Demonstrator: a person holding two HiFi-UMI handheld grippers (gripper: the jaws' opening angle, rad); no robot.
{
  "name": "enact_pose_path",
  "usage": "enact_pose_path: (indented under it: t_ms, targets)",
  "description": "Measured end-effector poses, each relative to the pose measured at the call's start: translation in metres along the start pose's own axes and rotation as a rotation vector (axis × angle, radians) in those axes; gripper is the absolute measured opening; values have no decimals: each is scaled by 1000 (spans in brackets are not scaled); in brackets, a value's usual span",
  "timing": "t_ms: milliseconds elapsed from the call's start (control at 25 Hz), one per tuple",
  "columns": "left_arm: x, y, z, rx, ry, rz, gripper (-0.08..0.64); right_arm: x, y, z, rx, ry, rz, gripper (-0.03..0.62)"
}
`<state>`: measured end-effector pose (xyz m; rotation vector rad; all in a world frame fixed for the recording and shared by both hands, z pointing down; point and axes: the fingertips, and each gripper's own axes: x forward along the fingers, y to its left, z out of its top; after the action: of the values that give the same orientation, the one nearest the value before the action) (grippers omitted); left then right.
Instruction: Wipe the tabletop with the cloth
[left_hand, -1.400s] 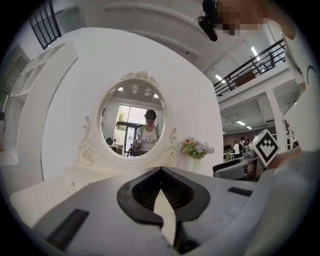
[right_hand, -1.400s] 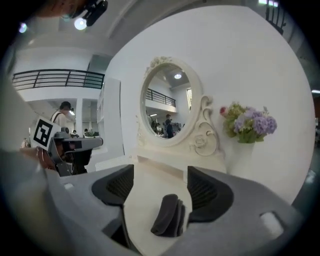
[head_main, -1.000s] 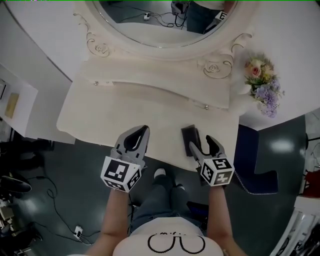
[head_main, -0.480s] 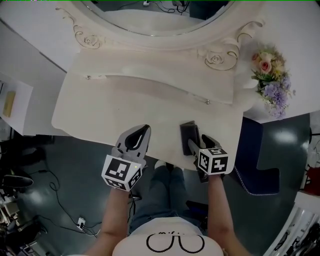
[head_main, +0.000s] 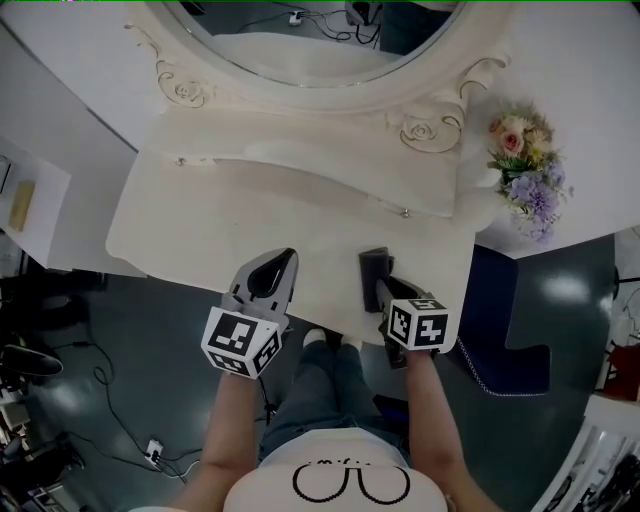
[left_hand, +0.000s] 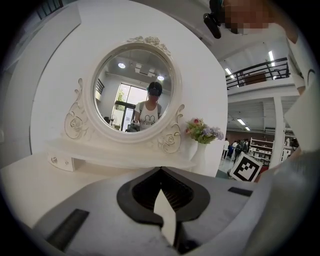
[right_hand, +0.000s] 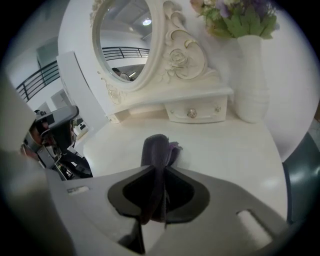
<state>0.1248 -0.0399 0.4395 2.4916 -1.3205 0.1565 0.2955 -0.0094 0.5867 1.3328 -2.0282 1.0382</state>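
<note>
A dark purple cloth (head_main: 374, 268) lies near the front right edge of the cream tabletop (head_main: 210, 225). My right gripper (head_main: 386, 291) reaches onto the cloth's near end. Its jaws are closing, and in the right gripper view the cloth (right_hand: 156, 148) stands bunched upright, pinched between the right gripper's (right_hand: 157, 175) pads. My left gripper (head_main: 283, 260) hovers at the table's front edge, left of the cloth. In the left gripper view the left gripper (left_hand: 161, 175) is shut with nothing in it.
A round mirror (head_main: 320, 45) in a carved frame stands on a small drawer shelf (head_main: 300, 150) at the back. A white vase of flowers (head_main: 522, 165) sits at the back right. A dark blue seat (head_main: 510, 325) stands right of the table. Cables lie on the floor (head_main: 110, 400).
My right gripper's jaws stood wide around the cloth's near end and have narrowed onto it. The left gripper has stayed in place.
</note>
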Motion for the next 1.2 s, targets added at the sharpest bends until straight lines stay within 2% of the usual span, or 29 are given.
enact_pose_path:
  t_ms: [240, 400, 560, 840, 1200]
  targets:
    - [-11, -4, 30, 25, -69, 31, -3, -49, -5, 43, -61, -140, -34, 61]
    - [-15, -10, 53, 41, -129, 48, -2, -91, -17, 74, -110, -246, -105, 61]
    - [-13, -18, 65, 48, -157, 49, -2, -115, -39, 84, -102, -288, -152, 61]
    - [3, -32, 62, 50, -161, 60, -2, -118, -81, 78, -88, -266, -200, 61]
    - [15, -26, 44, 50, -97, 122, -2, -58, -141, 66, -118, -83, -226, 63]
